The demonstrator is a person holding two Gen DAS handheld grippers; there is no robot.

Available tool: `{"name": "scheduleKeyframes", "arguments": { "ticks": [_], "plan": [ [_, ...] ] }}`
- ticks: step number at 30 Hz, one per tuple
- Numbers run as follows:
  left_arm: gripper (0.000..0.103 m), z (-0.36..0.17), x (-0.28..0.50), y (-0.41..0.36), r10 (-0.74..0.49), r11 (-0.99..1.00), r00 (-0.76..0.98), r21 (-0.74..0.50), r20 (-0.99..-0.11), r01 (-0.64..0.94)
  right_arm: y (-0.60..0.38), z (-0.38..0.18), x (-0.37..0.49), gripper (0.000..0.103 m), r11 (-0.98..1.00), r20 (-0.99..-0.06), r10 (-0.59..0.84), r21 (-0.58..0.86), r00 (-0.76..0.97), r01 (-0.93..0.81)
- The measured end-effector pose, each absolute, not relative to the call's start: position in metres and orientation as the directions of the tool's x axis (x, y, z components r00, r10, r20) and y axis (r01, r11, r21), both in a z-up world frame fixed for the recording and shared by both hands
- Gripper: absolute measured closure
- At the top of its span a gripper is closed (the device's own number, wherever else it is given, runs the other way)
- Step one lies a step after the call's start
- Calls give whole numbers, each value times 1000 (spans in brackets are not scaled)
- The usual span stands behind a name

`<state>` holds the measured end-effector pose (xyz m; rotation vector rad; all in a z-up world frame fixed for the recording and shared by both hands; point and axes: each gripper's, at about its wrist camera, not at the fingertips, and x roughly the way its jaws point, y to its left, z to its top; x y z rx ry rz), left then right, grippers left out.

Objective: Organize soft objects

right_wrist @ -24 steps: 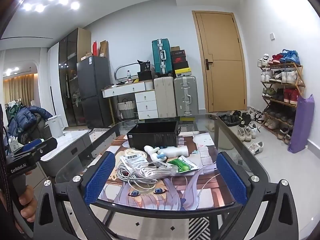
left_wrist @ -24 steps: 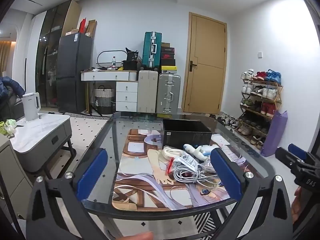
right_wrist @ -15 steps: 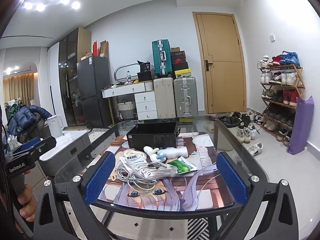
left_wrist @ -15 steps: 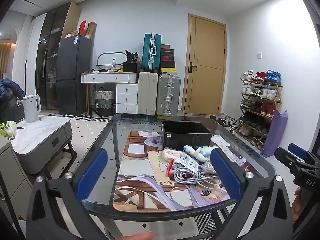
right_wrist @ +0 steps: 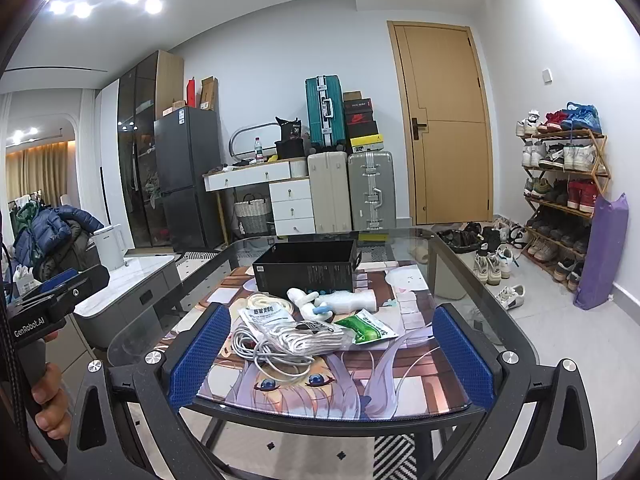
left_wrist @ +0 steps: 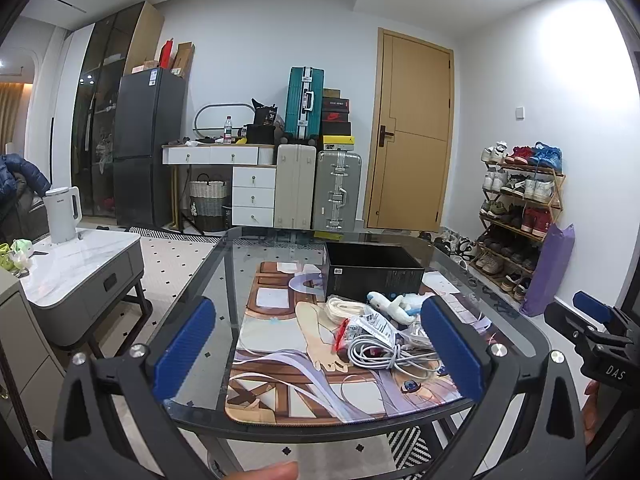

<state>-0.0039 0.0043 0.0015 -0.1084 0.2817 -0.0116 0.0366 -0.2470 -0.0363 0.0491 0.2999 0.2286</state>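
Since a moment ago only my view has lifted slightly. Both my left hand-held gripper [left_wrist: 316, 344] and right hand-held gripper [right_wrist: 332, 348] hang open and empty; the soft pile [right_wrist: 304, 328] lies untouched on the tabletop [right_wrist: 500, 320] before the black box [right_wrist: 306, 266].

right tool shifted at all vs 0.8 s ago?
Yes, slightly. In the right wrist view the black box and the door sit a little lower in frame than before, so the right tool has tilted or lifted slightly upward.
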Motion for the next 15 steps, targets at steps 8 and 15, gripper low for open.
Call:
{"name": "scheduleKeyframes", "arguments": {
  "ticks": [8,15],
  "plan": [
    [0,2,-2,4,-32,994,958,-110,-285,0,-247,-37,37,0,973,-288,231,82,929,-217],
    [0,3,-1,3,-32,994,958,-107,-285,1,-246,-37,36,0,973,-287,229,80,930,-215]
  ]
}}
